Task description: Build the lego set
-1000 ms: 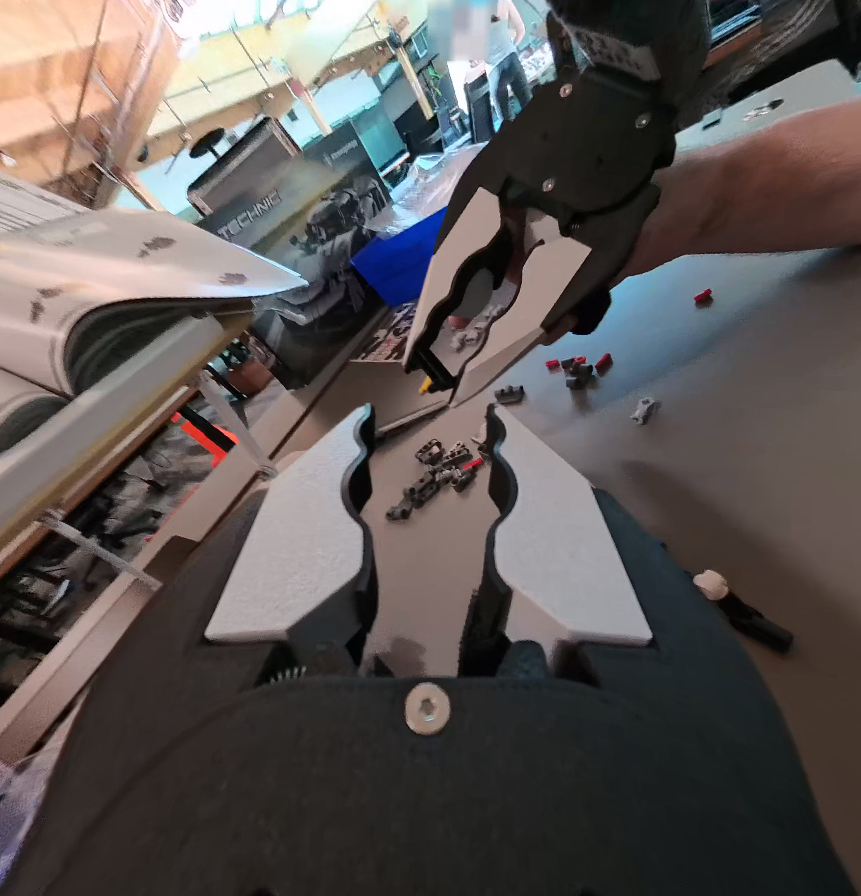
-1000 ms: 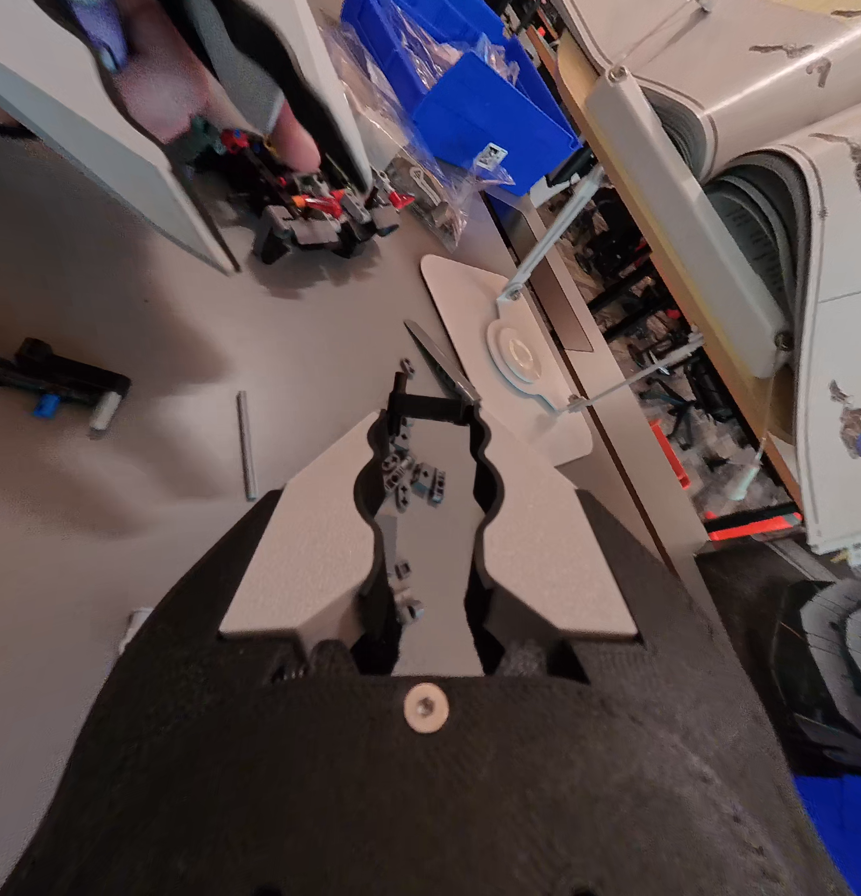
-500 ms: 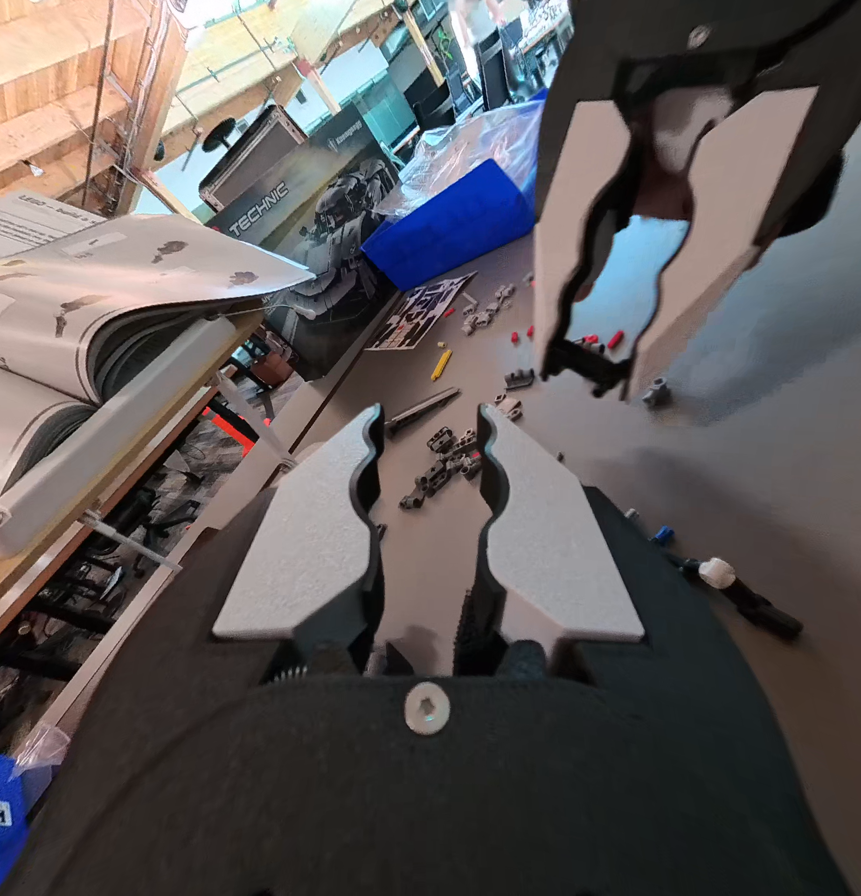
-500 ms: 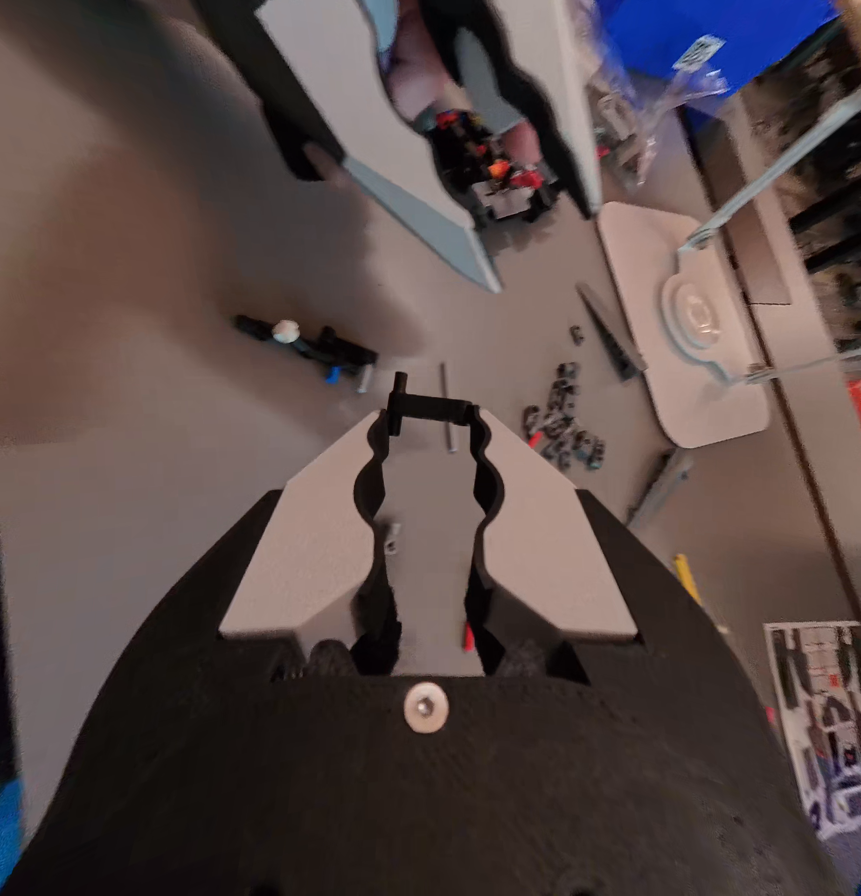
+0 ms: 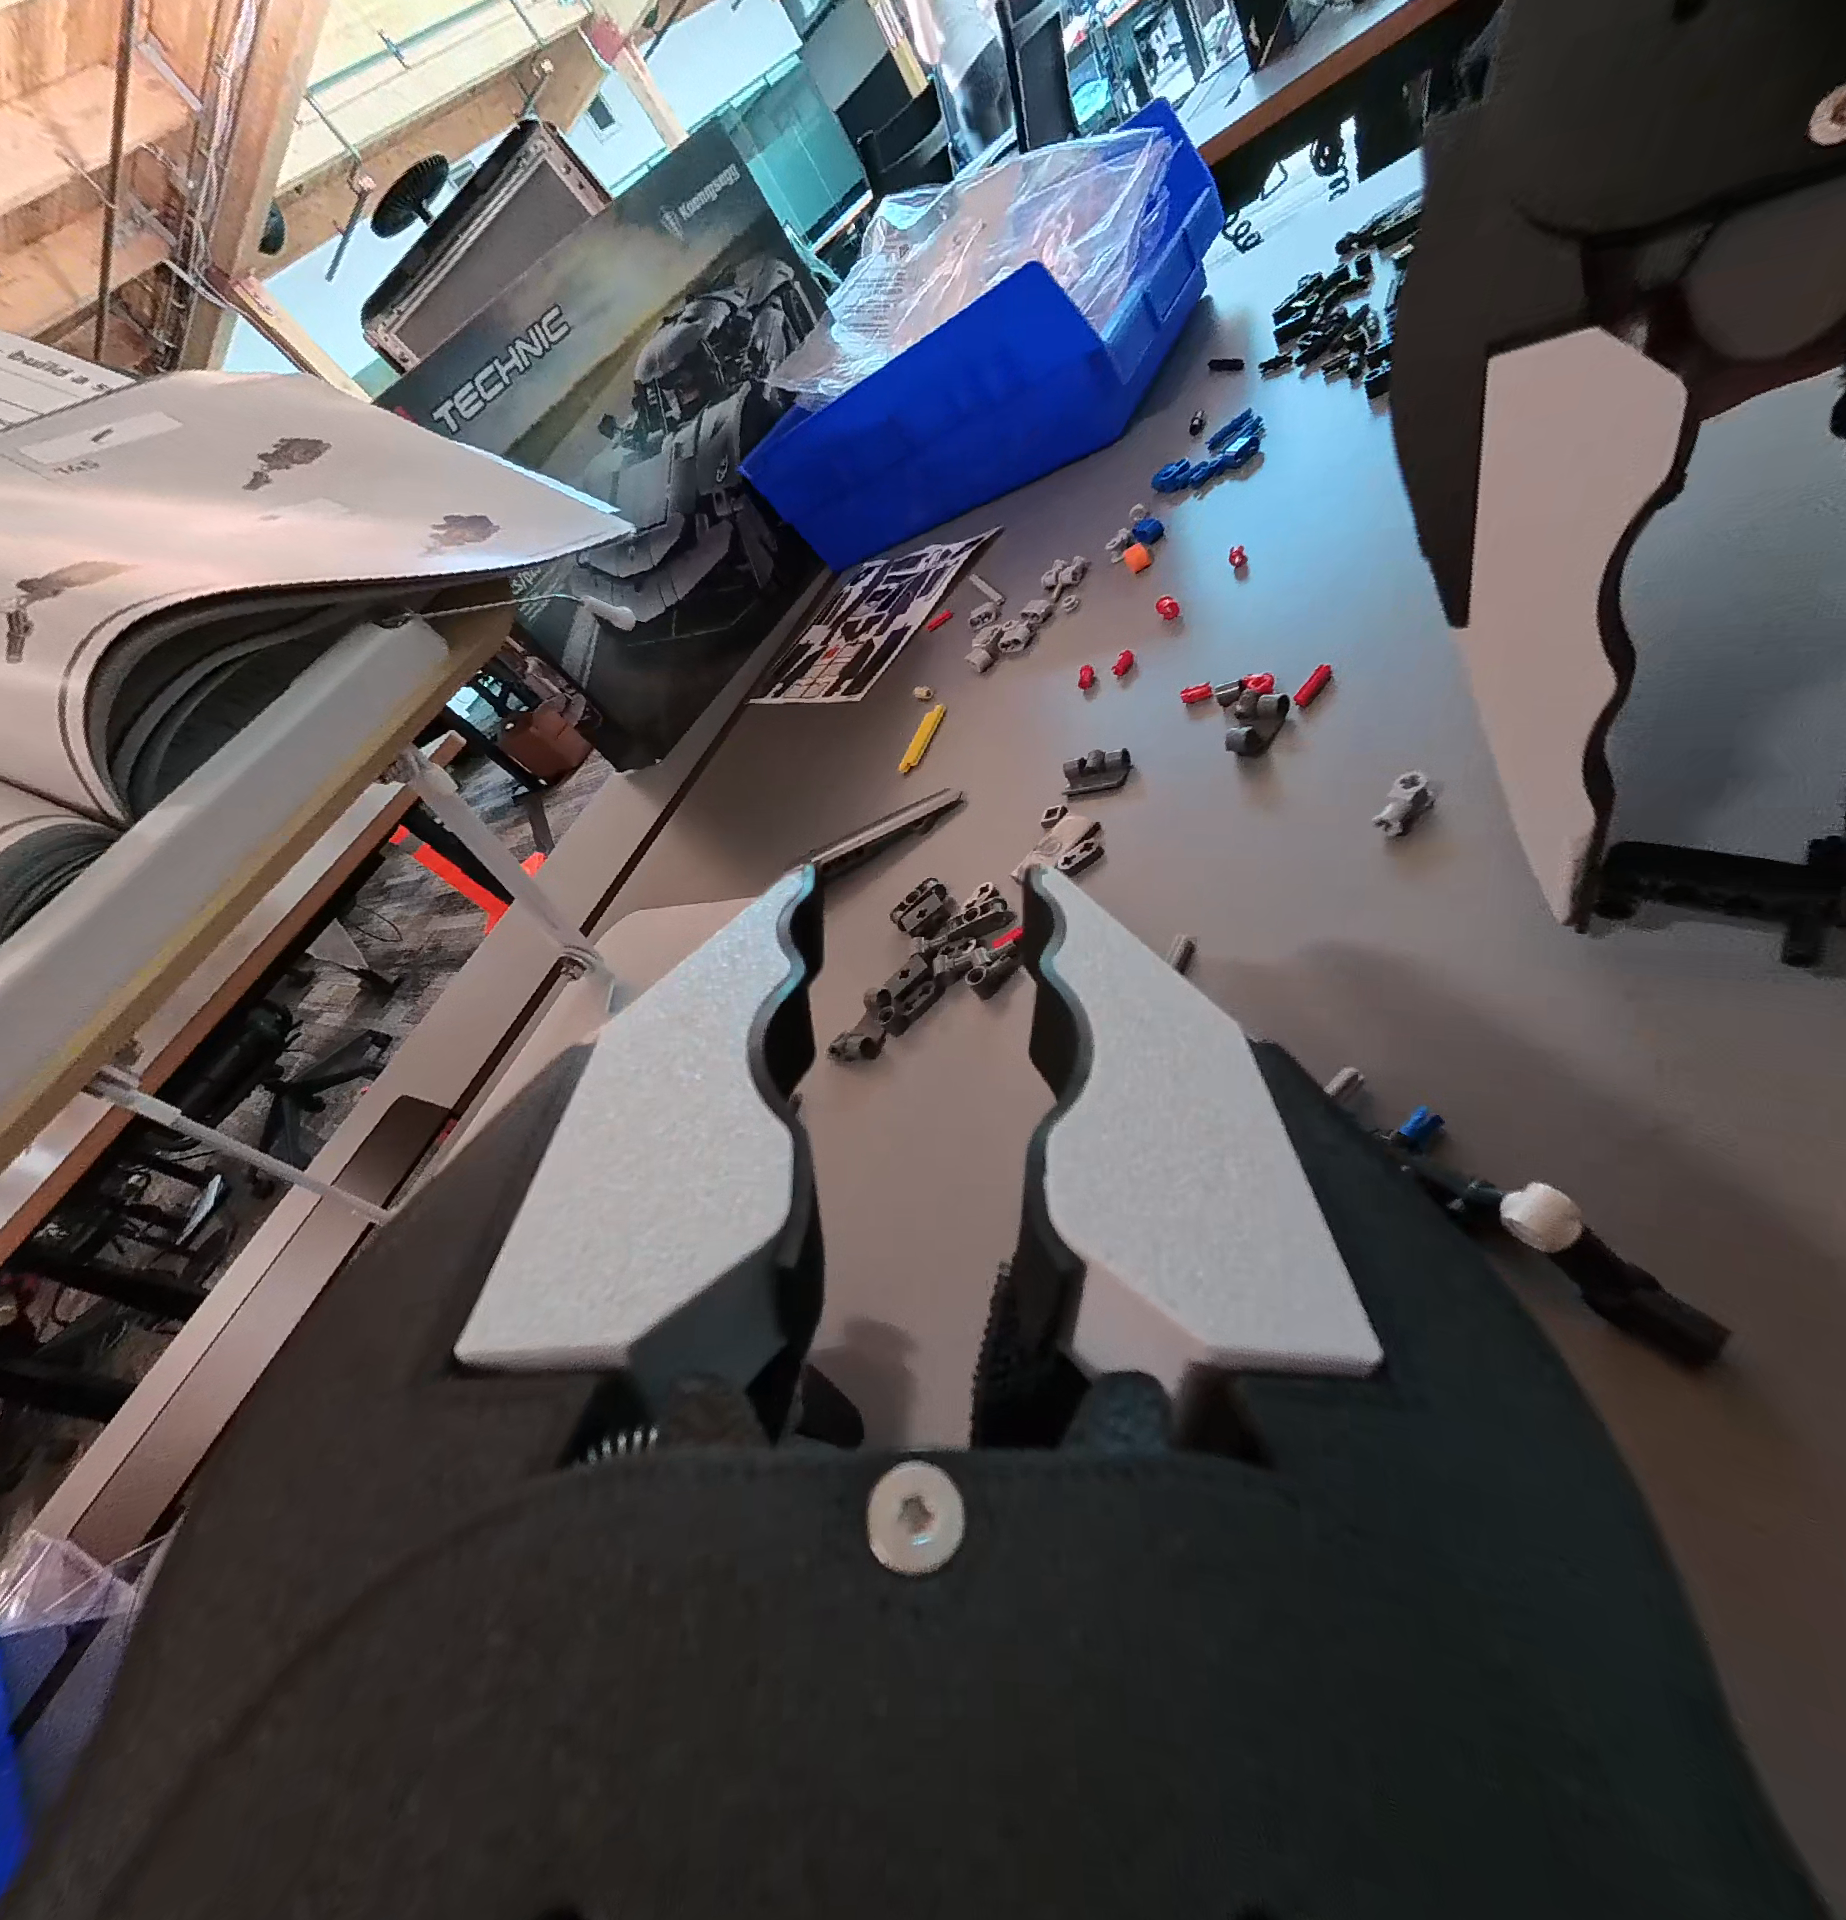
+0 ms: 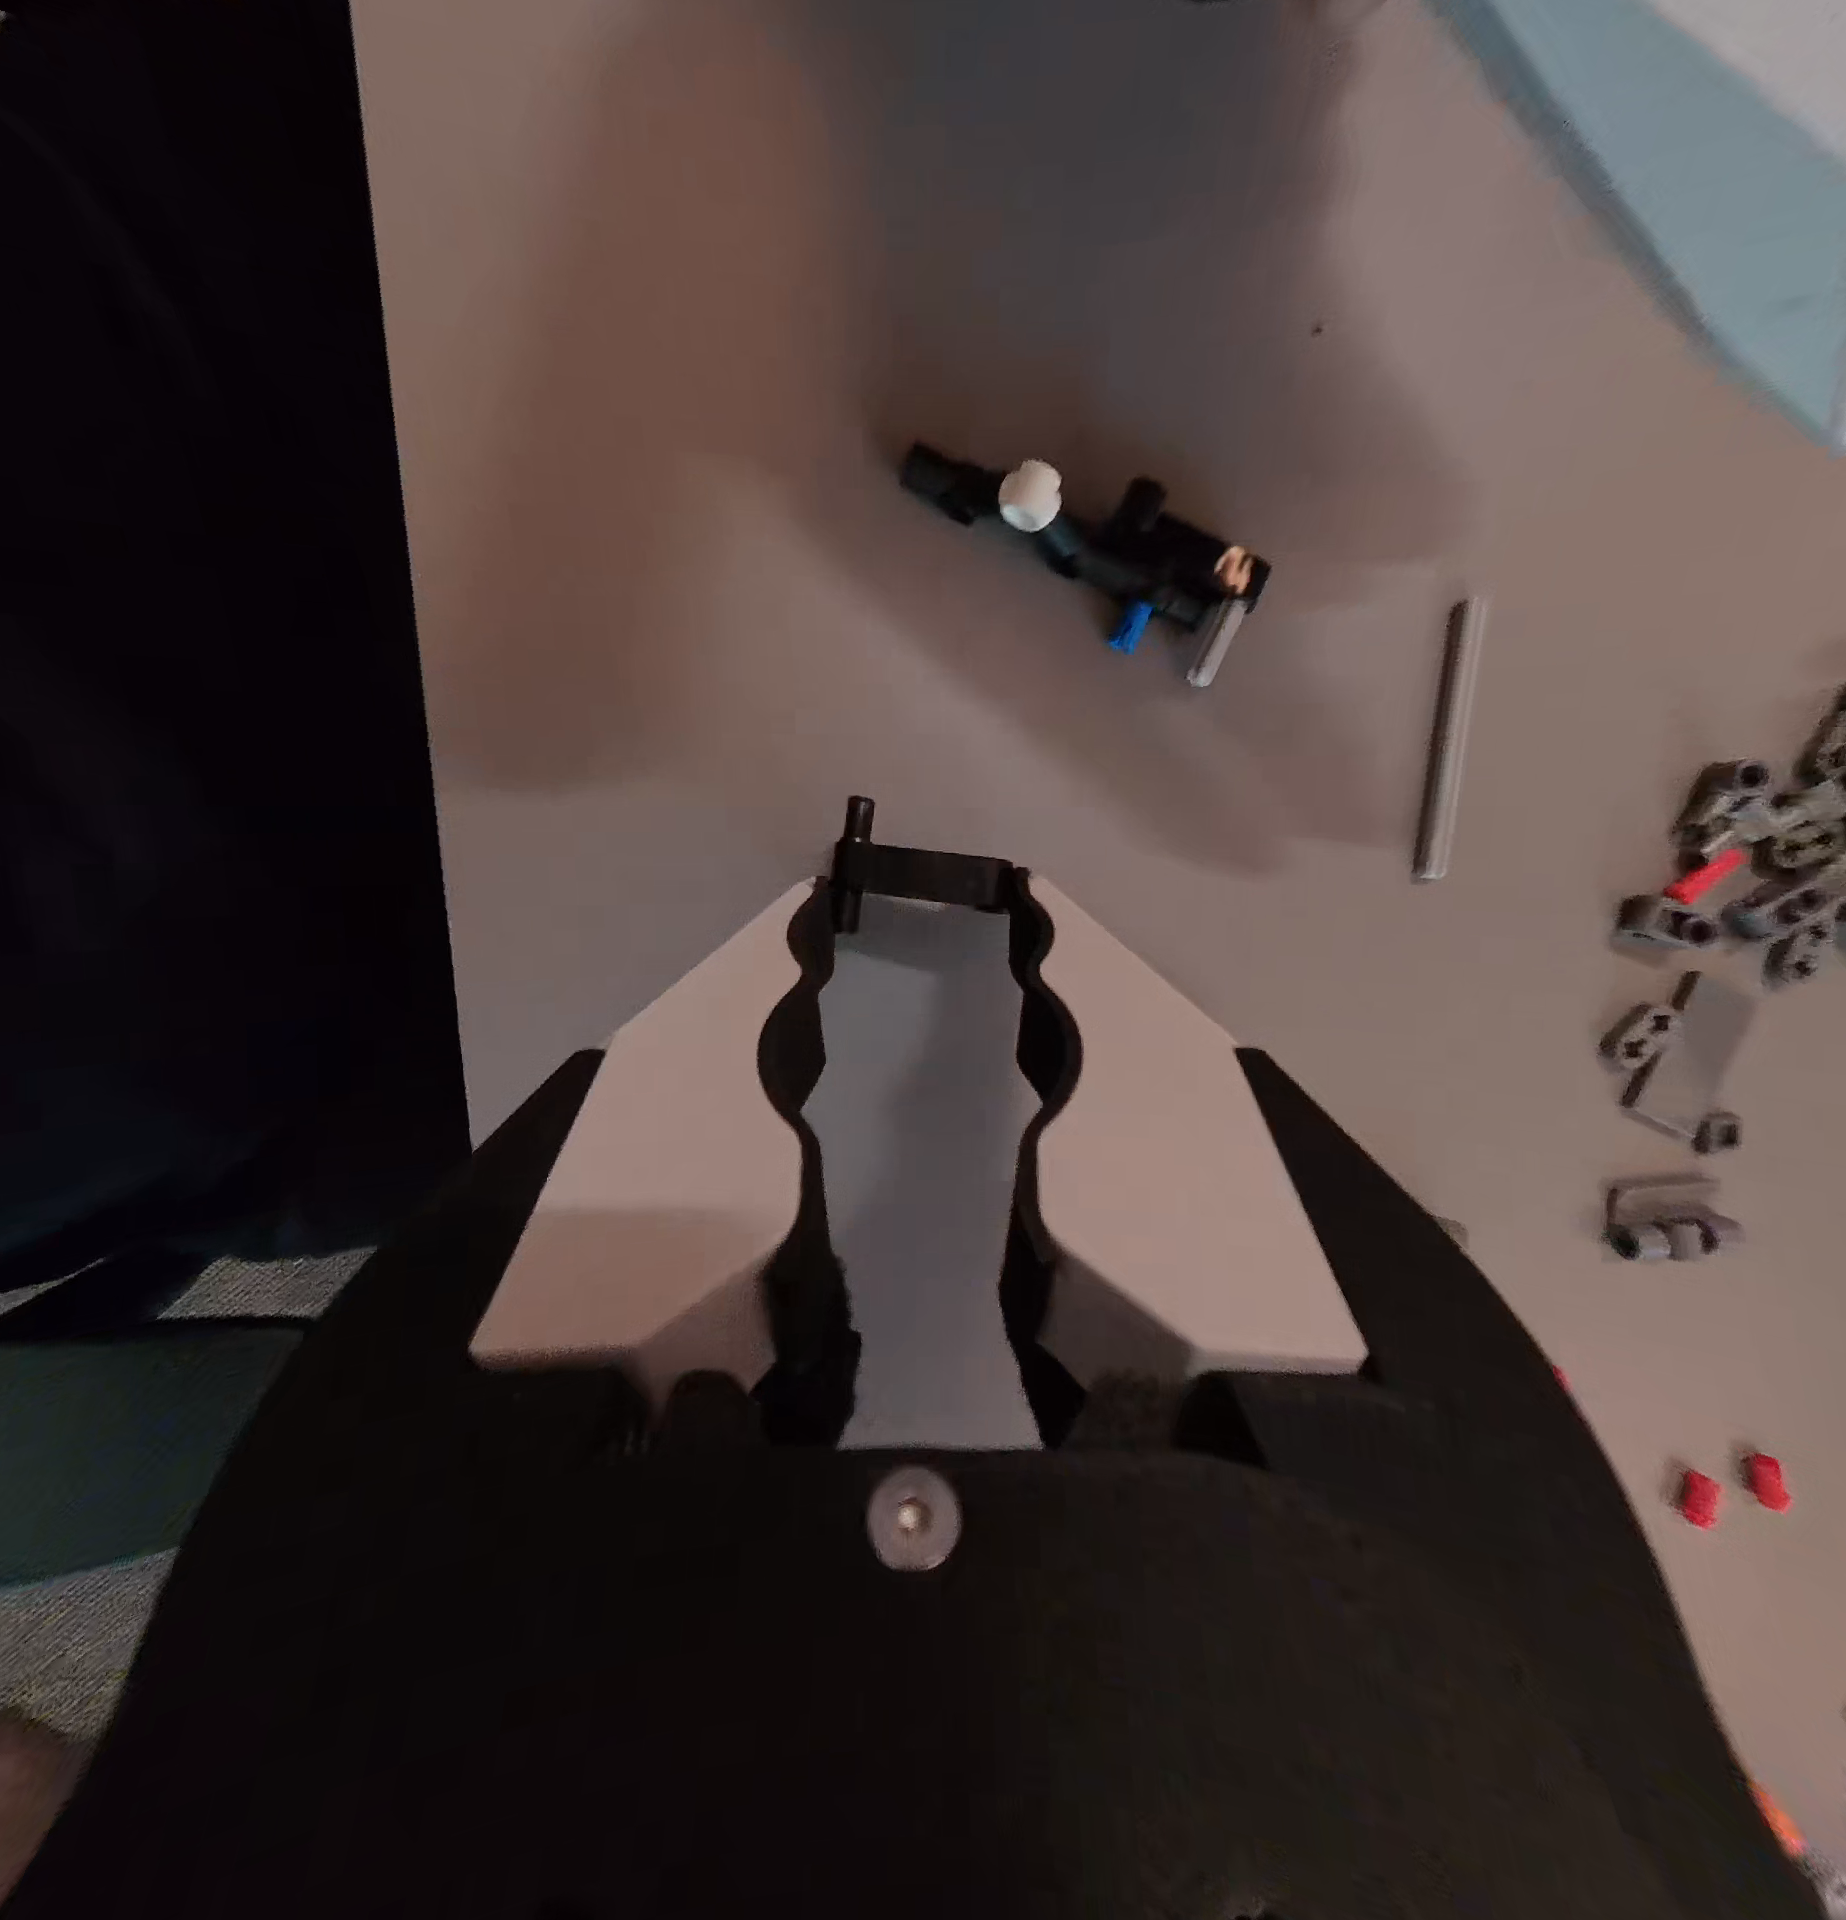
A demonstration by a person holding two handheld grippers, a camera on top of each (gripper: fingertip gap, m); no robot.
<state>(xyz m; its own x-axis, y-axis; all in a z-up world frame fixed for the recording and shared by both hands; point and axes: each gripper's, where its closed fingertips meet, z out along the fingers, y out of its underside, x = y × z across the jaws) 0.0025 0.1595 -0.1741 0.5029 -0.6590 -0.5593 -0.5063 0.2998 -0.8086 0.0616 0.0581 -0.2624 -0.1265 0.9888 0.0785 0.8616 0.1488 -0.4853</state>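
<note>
Right wrist view: my right hand-held gripper [image 6: 924, 878] pinches black beam piece [image 6: 934, 862] at fingertips, above desk [image 6: 690, 520]. My left hand-held gripper [image 5: 919, 883] partly open, bare, over grey connector pile [image 5: 945, 961].

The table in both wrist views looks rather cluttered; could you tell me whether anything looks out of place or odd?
Small parts lie loose across the grey table: a dark grey heap, red pins, blue bits. One yellow rod lies alone. The right gripper holds a black piece over bare table. Nothing looks broken.
</note>
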